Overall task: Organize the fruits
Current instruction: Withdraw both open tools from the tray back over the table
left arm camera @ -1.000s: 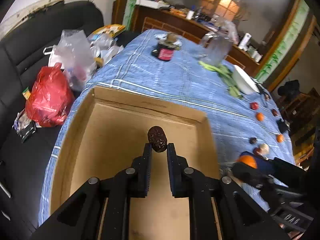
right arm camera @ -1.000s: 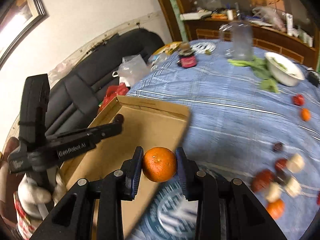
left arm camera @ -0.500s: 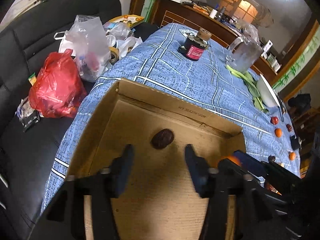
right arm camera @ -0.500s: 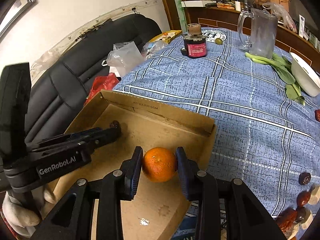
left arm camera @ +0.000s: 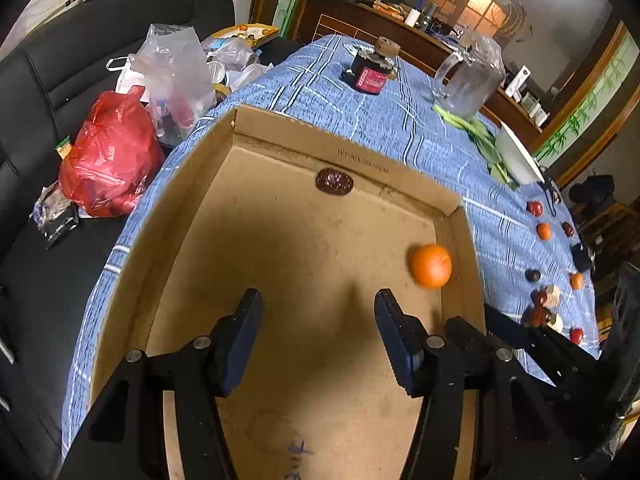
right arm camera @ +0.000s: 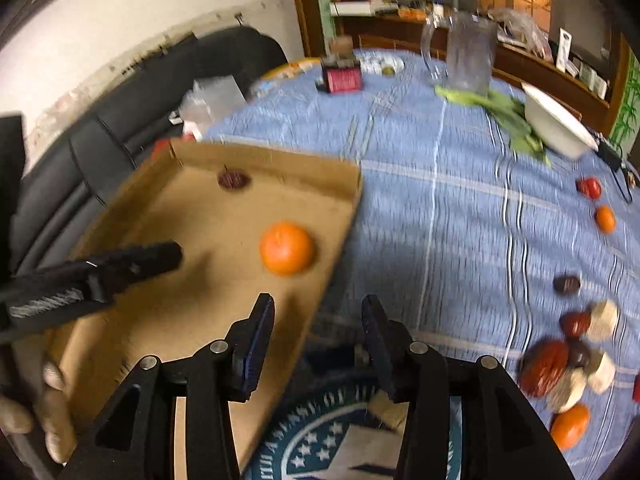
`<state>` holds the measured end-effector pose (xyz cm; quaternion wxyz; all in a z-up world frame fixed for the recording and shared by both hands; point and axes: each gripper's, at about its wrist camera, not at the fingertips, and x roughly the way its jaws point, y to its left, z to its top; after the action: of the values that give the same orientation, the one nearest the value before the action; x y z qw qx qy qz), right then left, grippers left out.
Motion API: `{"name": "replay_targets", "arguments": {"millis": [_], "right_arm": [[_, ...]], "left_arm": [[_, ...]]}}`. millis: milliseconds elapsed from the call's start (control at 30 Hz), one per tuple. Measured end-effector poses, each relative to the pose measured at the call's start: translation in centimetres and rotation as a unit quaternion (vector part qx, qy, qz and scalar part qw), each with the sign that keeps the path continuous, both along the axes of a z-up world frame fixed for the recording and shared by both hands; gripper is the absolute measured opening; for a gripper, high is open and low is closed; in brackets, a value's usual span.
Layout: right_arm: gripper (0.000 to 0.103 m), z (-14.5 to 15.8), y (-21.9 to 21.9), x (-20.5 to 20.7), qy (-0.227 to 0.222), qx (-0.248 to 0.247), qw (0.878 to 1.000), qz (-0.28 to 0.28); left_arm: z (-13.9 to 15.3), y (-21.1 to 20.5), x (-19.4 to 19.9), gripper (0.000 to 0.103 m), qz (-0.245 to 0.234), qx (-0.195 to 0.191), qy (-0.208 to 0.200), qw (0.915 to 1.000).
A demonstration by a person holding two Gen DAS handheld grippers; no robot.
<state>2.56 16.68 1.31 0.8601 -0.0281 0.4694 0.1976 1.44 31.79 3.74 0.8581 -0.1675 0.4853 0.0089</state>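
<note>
Far left, off the worktop: a red bag [left arm camera: 108,156] and a clear bag [left arm camera: 176,76] on the black sofa [left arm camera: 36,80]. Not fruit, so best left alone.

Next, the cardboard box [left arm camera: 280,128] on the blue cloth. Inside, a dark date [left arm camera: 334,181] by the far wall and an orange [left arm camera: 431,266] close to the right wall. Both loose, touching no claw.

Left claw [left arm camera: 316,320] low over the box floor, spread wide, holding nothing. Right claw [right arm camera: 318,326] above the box's right edge, also spread wide and empty.

Step in hand, most likely: go back for more fruit. Good to lift both claws up and clear of the box walls first, so no bump or tip. The orange may roll, so no nudging the box.

Further right, the loose fruit pile [right arm camera: 568,356] on the cloth: dates, small oranges, pale bits, packed close. Best to pick one at the pile's edge, such as the small orange [right arm camera: 570,426], and close softly around its middle.

Far right: a white bowl [right arm camera: 556,124] and green leaves [right arm camera: 516,120]. Best kept away from.
</note>
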Motion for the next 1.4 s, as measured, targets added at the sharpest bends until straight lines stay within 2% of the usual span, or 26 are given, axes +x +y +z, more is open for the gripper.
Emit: {"name": "replay_targets", "arguments": {"millis": [267,400,500,533,567,600,667,733,800,967,1100,1233,1400], "right_arm": [[0.034,0.5,-2.0,-3.2,-0.005,-0.011,1.0,-0.015],[0.034,0.6,-3.5,-4.5,0.011,0.029,0.999,-0.009],[0.035,2.4,-6.0,-5.7,-0.003,0.091,0.996,-0.021],[0.037,3.3,-7.4,-6.3,-0.015,0.108,0.994,-0.028],[0.046,3.9,-8.6,-6.8,-0.026,0.115,0.992,-0.033],[0.06,4.5,-10.2,-7.5,-0.041,0.12,0.991,-0.045],[0.077,5.5,-13.7,-8.9,-0.077,0.12,0.986,-0.081],[0.08,5.8,-17.3,-10.1,-0.104,0.11,0.981,-0.124],[0.08,5.4,-21.3,-11.2,-0.112,0.093,0.975,-0.166],[0.079,3.4,-29.3,-13.2,-0.074,0.086,0.967,-0.227],[0.079,1.9,-34.4,-14.7,-0.063,0.074,0.96,-0.262],[0.079,0.8,-37.3,-15.2,-0.048,0.062,0.958,-0.275],[0.079,0.1,-38.4,-13.9,-0.03,0.073,0.959,-0.272]], "left_arm": [[0.5,-0.7,-2.2,0.057,-0.01,0.02,-0.004,0.9998],[1.7,-1.1,-3.4,0.057,-0.013,0.011,-0.032,0.9993],[3.7,-2.4,-5.1,0.057,-0.023,0.022,-0.063,0.9975],[4.3,-2.9,-5.7,0.057,-0.026,0.029,-0.072,0.9966],[5.0,-3.5,-6.4,0.057,-0.03,0.037,-0.083,0.9954],[5.8,-4.3,-7.2,0.058,-0.035,0.042,-0.099,0.9936],[6.9,-5.7,-8.5,0.072,-0.04,0.047,-0.124,0.9904],[7.5,-7.3,-9.3,0.074,-0.046,0.048,-0.141,0.9877],[7.6,-9.6,-9.6,0.074,-0.067,0.042,-0.148,0.9858],[6.3,-16.8,-8.9,0.074,-0.137,0.037,-0.136,0.9805],[4.5,-20.6,-8.2,0.074,-0.168,0.033,-0.115,0.9784],[2.5,-22.9,-7.4,0.074,-0.177,0.04,-0.092,0.9791],[1.3,-23.2,-6.5,0.074,-0.168,0.047,-0.073,0.982]]}}
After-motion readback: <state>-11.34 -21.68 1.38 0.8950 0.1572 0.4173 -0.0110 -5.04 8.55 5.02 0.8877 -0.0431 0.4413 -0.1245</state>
